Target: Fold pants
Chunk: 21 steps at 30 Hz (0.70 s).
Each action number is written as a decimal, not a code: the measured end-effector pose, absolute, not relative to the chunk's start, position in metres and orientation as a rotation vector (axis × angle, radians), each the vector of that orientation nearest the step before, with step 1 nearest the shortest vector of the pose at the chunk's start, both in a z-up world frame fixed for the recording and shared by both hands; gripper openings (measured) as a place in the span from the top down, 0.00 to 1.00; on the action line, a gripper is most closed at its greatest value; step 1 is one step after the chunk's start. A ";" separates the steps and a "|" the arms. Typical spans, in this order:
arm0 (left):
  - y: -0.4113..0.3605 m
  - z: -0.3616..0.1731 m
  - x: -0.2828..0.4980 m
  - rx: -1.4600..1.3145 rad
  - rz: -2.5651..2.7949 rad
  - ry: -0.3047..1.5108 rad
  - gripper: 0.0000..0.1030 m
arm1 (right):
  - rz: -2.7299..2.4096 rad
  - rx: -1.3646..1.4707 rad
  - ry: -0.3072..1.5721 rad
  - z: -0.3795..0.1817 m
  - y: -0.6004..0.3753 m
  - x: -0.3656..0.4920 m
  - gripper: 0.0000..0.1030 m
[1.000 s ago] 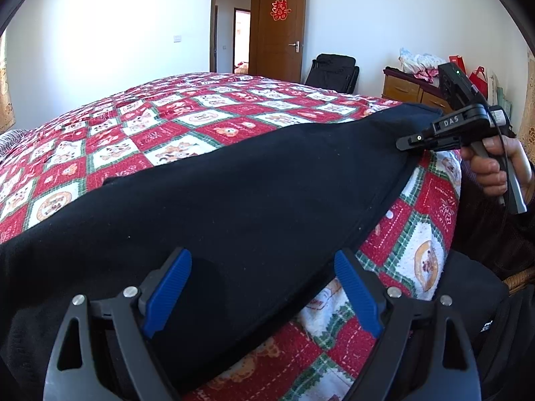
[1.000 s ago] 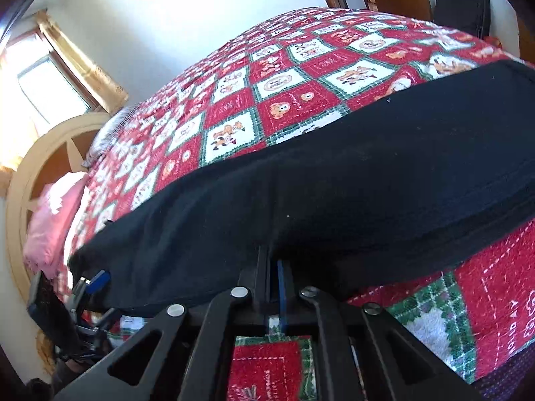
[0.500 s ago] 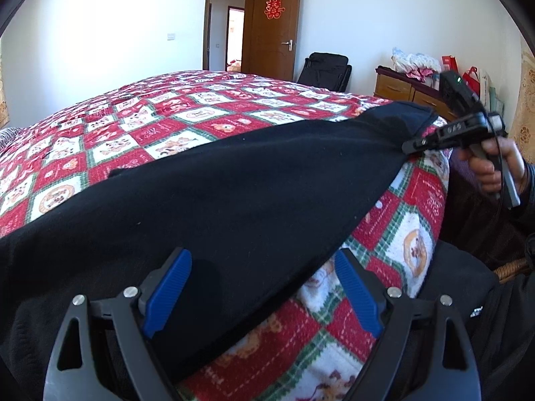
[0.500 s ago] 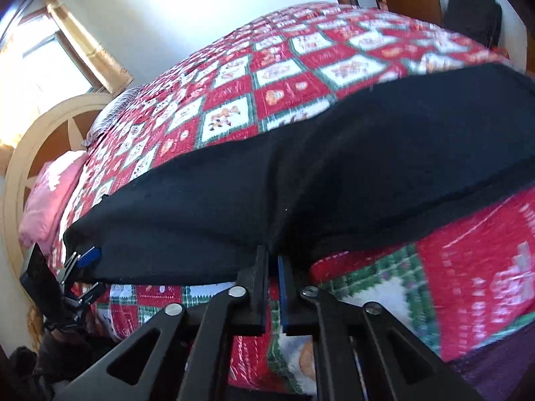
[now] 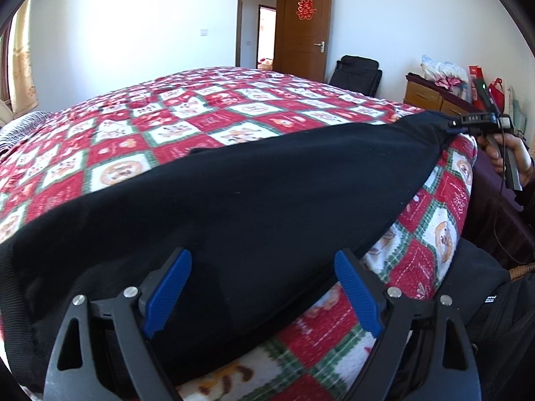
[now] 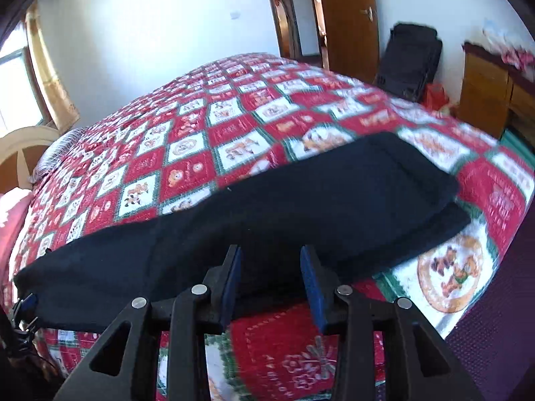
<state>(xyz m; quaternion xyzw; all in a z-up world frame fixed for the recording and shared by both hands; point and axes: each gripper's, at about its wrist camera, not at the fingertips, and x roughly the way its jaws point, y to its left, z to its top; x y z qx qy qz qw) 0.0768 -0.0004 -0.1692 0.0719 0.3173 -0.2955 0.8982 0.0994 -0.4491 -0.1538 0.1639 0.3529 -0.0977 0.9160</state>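
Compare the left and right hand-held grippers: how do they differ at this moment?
The left hand-held gripper stands wide open over the black fabric pants; the right hand-held gripper has a narrower gap, its jaws opening. The left is sharp in its view, the right's view blurred. Both have blue pads, grip nothing, and sit at the pants' near edge.

Black pants [image 5: 250, 200] are spread flat across a red checked blanket [image 5: 187, 123]. The left gripper [image 5: 262, 287] is held wide open over them.
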 end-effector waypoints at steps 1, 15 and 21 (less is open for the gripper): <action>0.004 -0.168 0.076 0.152 -0.594 0.650 0.12 | -0.189 0.363 0.717 -0.152 -0.451 0.094 0.63; 0.090 -0.177 0.103 0.026 -0.337 0.648 0.10 | -0.222 0.310 0.745 -0.164 -0.427 0.104 0.74; 0.092 -0.180 0.101 0.086 -0.331 0.627 0.10 | -0.190 0.330 0.742 -0.158 -0.438 0.094 0.96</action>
